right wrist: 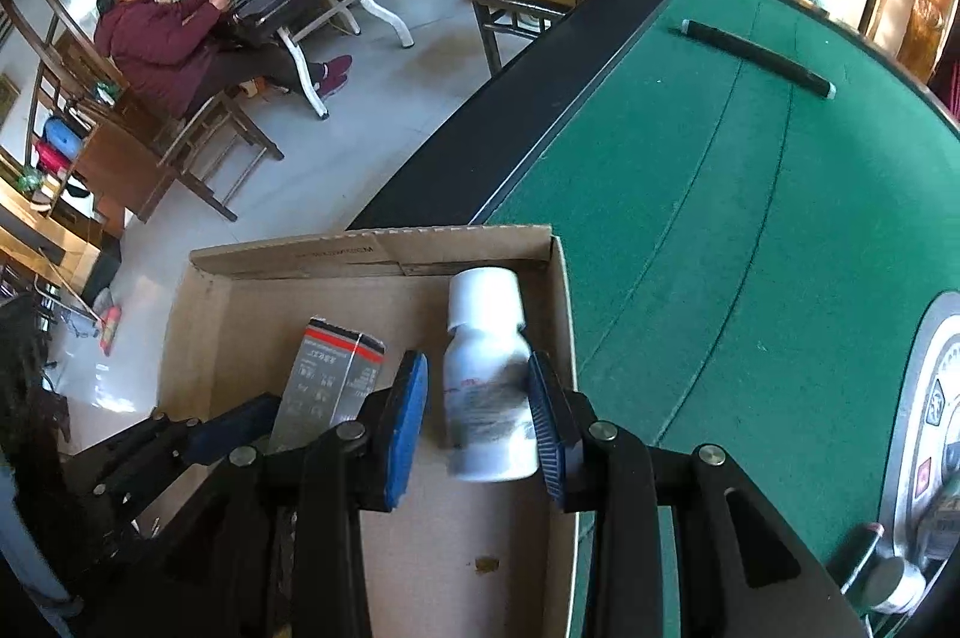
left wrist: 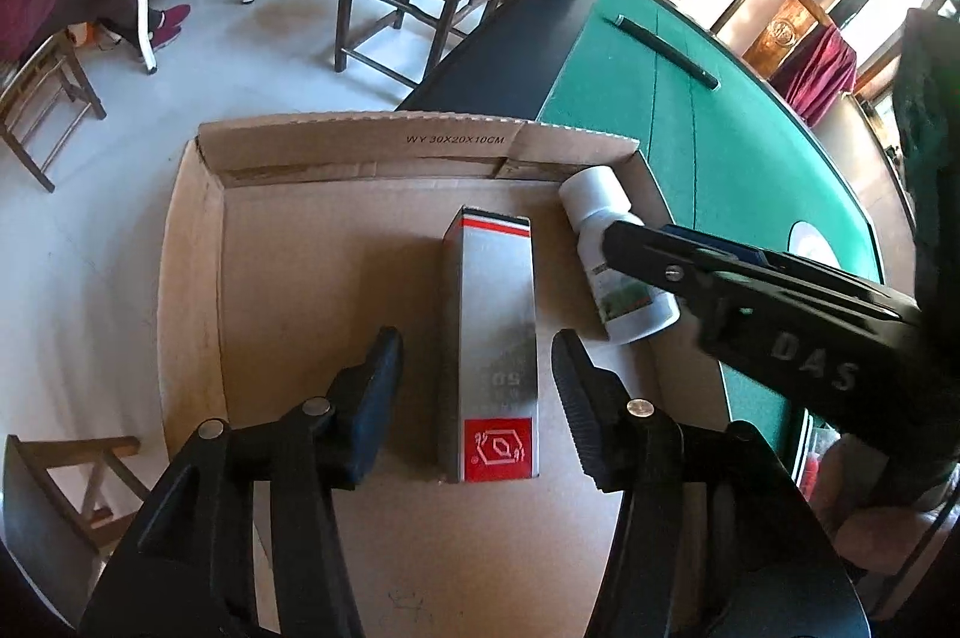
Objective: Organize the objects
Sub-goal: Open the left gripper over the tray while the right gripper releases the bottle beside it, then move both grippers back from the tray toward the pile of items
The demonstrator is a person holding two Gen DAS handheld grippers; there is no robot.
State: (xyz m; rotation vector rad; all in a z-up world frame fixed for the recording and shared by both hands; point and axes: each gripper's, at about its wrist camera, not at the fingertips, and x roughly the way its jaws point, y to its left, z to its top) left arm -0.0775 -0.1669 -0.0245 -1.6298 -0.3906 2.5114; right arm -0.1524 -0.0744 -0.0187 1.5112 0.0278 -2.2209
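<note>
White bottle (right wrist: 489,386) lies on the cardboard box (left wrist: 198,242) floor by its right wall, between the right gripper (right wrist: 480,419) pads, which grasp its body (left pad contact unclear). Long axis runs away from the jaws, cap toward the far wall. Left gripper (left wrist: 477,398) stands released, straddling the grey carton (left wrist: 489,332), which lies parallel beside the bottle.

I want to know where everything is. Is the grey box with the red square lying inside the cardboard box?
Yes, the grey box lies flat on the floor of the cardboard box.
</note>
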